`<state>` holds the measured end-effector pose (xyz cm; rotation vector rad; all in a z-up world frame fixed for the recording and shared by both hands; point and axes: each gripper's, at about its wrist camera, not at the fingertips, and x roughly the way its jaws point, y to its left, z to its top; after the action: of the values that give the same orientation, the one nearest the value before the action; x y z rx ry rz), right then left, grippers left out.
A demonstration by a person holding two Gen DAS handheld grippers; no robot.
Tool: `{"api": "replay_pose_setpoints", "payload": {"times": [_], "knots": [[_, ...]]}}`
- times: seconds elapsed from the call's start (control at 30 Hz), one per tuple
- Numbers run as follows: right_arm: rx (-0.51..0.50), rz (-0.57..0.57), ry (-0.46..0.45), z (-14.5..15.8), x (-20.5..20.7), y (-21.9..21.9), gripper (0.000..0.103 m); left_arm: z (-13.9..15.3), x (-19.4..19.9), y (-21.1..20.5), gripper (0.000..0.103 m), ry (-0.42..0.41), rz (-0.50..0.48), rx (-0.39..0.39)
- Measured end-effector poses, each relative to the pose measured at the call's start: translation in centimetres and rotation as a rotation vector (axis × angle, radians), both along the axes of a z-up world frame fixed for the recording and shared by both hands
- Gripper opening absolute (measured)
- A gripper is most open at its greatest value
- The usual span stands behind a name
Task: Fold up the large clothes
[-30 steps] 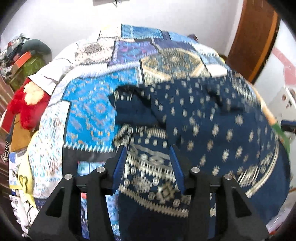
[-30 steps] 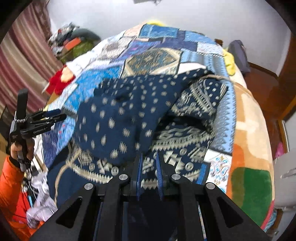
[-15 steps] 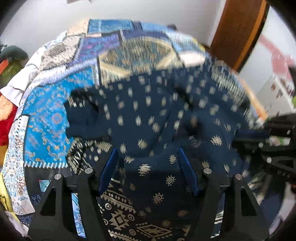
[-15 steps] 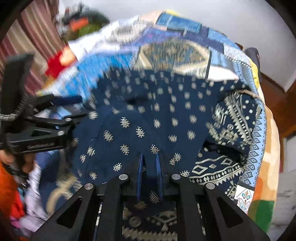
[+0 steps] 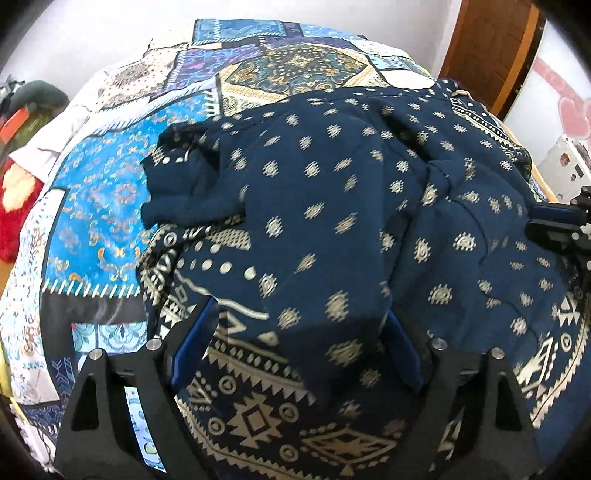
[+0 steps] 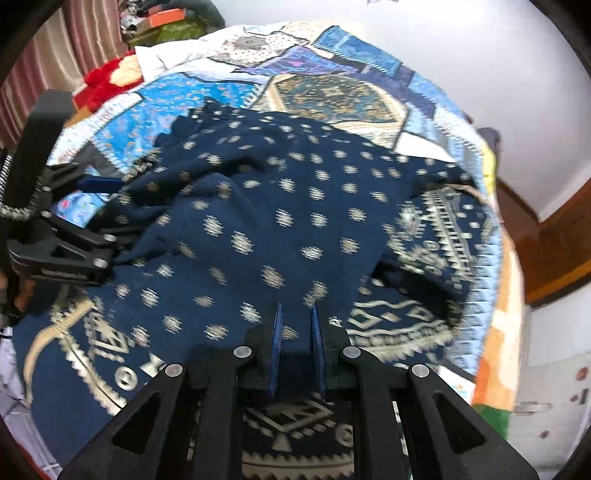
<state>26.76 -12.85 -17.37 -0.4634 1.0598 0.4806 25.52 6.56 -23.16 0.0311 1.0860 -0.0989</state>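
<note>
A large navy garment (image 5: pixel 332 206) with cream dots and patterned borders lies rumpled on the patchwork bedspread (image 5: pixel 118 192). My left gripper (image 5: pixel 299 325) is open, its jaws wide apart with a fold of the garment lying between them. My right gripper (image 6: pixel 297 317) is shut on the garment (image 6: pixel 280 206), its jaws close together with cloth pinched between. The left gripper shows at the left of the right wrist view (image 6: pixel 88 221), and part of the right gripper at the right edge of the left wrist view (image 5: pixel 554 221).
A red plush toy (image 5: pixel 14 206) and piled items (image 6: pixel 166 22) sit at the bed's far left side. A wooden door (image 5: pixel 491 48) stands at the right. An orange and green blanket (image 6: pixel 498 350) hangs at the bed's right edge.
Both grippers moved forward over the garment and closer together. The dotted layer was carried over the patterned border. The left jaws opened wider; the right stayed pinched.
</note>
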Motion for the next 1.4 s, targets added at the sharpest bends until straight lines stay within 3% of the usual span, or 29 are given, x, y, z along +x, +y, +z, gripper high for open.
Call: {"api": "replay_pose_setpoints", "payload": {"times": [0.2,0.27,0.3,0.33,0.4,0.6,0.73,0.87,0.97,1.1,1.4], "knots": [[0.067,-0.046,0.045,0.4,0.2,-2.2,0.011,0.0,-1.4,1.6,0.089,0.010,0.032,-0.016],[0.051,-0.080,0.030,0.6,0.3,-3.1,0.020,0.1,-1.9,2.1,0.089,0.015,0.038,-0.024],[0.026,-0.099,0.008,0.7,0.1,-3.5,0.035,0.2,-2.0,2.2,0.089,0.015,0.037,-0.022],[0.000,-0.117,-0.016,0.7,0.0,-4.0,0.061,0.3,-2.2,2.4,0.089,0.013,0.036,-0.017],[-0.040,-0.167,-0.078,0.6,0.0,-5.7,0.088,0.7,-2.5,2.5,0.089,0.012,0.034,0.000],[0.082,-0.242,0.023,0.9,0.9,-10.1,0.088,3.8,-2.6,4.7,0.089,-0.029,0.065,-0.044],[0.182,-0.289,0.026,2.4,2.5,-11.5,0.088,5.7,-0.8,7.2,0.089,-0.064,0.134,-0.072],[0.283,-0.332,0.033,3.3,5.2,-12.3,0.088,6.4,1.5,10.6,0.091,-0.071,0.206,-0.172],[0.321,-0.360,0.036,3.3,7.8,-12.8,0.088,5.4,4.3,13.2,0.093,-0.048,0.287,-0.169],[0.354,-0.409,0.071,2.1,11.4,-13.7,0.088,1.8,8.8,15.9,0.093,0.043,0.346,-0.202],[0.438,-0.488,0.178,-2.4,18.6,-15.2,0.086,-5.0,15.2,16.0,0.093,0.159,0.330,-0.288]]}}
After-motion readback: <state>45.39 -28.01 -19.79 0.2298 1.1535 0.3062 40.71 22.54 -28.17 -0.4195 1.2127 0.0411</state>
